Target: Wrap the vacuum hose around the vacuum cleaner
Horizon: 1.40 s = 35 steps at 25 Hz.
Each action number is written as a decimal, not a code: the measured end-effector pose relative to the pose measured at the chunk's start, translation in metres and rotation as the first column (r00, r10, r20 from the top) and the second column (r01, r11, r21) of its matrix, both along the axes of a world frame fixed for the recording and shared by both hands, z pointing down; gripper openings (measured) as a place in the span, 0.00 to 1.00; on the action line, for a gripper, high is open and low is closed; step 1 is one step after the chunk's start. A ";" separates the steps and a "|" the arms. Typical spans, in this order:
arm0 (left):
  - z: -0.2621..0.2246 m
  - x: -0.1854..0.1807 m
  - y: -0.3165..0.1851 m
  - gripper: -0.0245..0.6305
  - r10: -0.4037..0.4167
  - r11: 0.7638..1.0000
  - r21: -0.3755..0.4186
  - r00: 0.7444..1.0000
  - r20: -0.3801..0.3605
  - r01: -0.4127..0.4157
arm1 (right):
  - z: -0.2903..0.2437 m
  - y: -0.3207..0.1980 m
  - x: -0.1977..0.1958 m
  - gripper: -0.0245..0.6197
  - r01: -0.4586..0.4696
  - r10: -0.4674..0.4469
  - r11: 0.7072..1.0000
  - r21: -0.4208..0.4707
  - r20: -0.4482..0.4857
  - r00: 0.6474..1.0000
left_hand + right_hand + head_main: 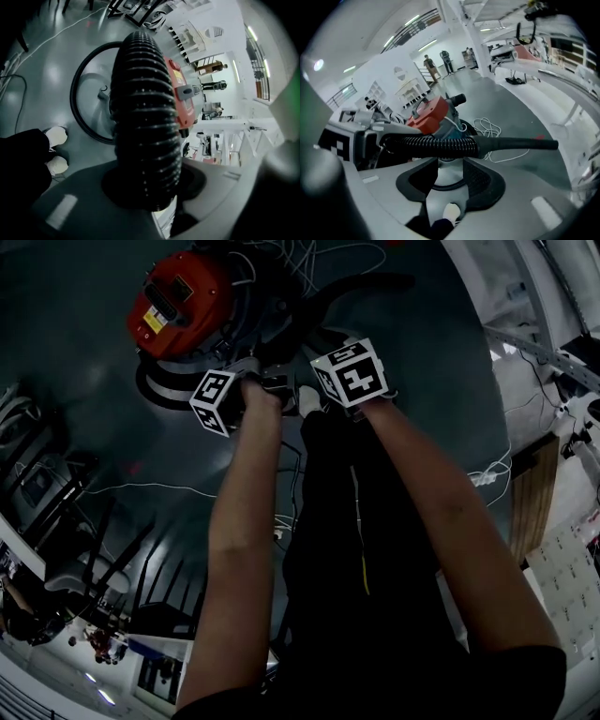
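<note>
Hose [145, 117] clamped in left tool [146, 187]; right tool [450, 183] parted, empty. Wrap round vacuum [178, 298] judged unfinished.

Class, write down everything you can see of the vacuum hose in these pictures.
The vacuum hose is black, ribbed and flexible, plastic by its look, and ends in a smooth rigid tube. The left gripper is clamped on it, so it runs straight out from the jaws toward the red-topped vacuum cleaner. In the right gripper view it lies level across the open right gripper, just beyond its jaws.
</note>
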State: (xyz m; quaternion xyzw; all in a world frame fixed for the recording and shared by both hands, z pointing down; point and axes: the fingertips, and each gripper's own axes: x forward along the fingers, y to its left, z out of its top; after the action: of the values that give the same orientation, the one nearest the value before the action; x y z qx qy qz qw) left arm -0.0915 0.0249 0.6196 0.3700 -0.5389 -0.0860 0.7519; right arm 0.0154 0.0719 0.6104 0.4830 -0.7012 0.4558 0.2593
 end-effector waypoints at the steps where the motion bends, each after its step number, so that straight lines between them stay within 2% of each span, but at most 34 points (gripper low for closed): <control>1: -0.001 0.000 -0.003 0.24 -0.009 1.000 0.006 1.000 -0.017 0.009 | -0.002 -0.004 0.000 0.29 -0.033 0.033 0.999 -0.008 0.029 0.999; 5: 0.000 -0.007 -0.011 0.24 -0.040 0.999 0.028 0.998 -0.058 0.042 | -0.007 -0.014 0.000 0.34 -0.083 0.084 0.996 -0.019 0.072 0.994; 9: 0.000 -0.014 -0.017 0.24 -0.014 0.998 0.057 0.998 -0.066 0.018 | -0.014 -0.027 -0.002 0.34 -0.104 0.105 0.995 -0.011 0.088 0.991; 12: 0.001 -0.015 -0.017 0.24 -0.008 0.998 0.067 0.997 -0.080 0.013 | -0.013 -0.034 -0.006 0.36 -0.163 0.168 0.986 -0.045 0.128 0.978; 15: 0.001 -0.019 -0.018 0.24 -0.036 0.995 0.086 0.995 -0.098 0.045 | -0.007 -0.035 -0.006 0.41 -0.260 0.279 0.957 -0.131 0.160 0.947; 19: 0.000 -0.020 -0.020 0.24 -0.082 0.989 0.112 0.987 -0.135 0.097 | -0.004 -0.036 -0.005 0.45 -0.379 0.424 0.900 -0.215 0.226 0.877; 21: 0.001 -0.022 -0.021 0.24 -0.113 0.985 0.113 0.983 -0.146 0.130 | -0.004 -0.039 -0.007 0.45 -0.391 0.437 0.895 -0.217 0.240 0.867; 24: 0.003 -0.027 -0.023 0.24 -0.137 0.981 0.119 0.980 -0.144 0.154 | -0.007 -0.044 -0.011 0.45 -0.381 0.424 0.902 -0.203 0.254 0.869; 28: 0.001 -0.028 -0.023 0.24 -0.102 0.983 0.138 0.983 -0.150 0.123 | -0.011 -0.050 -0.023 0.48 -0.377 0.430 0.900 -0.220 0.292 0.854; 32: -0.002 -0.020 -0.019 0.24 -0.070 0.981 0.165 0.977 -0.200 0.103 | -0.006 -0.057 -0.028 0.51 -0.444 0.524 0.847 -0.293 0.320 0.789; 35: -0.007 -0.016 -0.017 0.24 -0.056 0.978 0.182 0.969 -0.242 0.102 | 0.000 -0.057 -0.025 0.49 -0.485 0.580 0.807 -0.337 0.300 0.757</control>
State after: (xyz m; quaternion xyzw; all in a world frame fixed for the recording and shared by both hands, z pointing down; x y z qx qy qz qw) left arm -0.1074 0.0076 0.6128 0.4064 -0.4494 -0.2109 0.7671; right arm -0.0099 0.0150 0.6102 0.5283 -0.5102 0.6780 0.0292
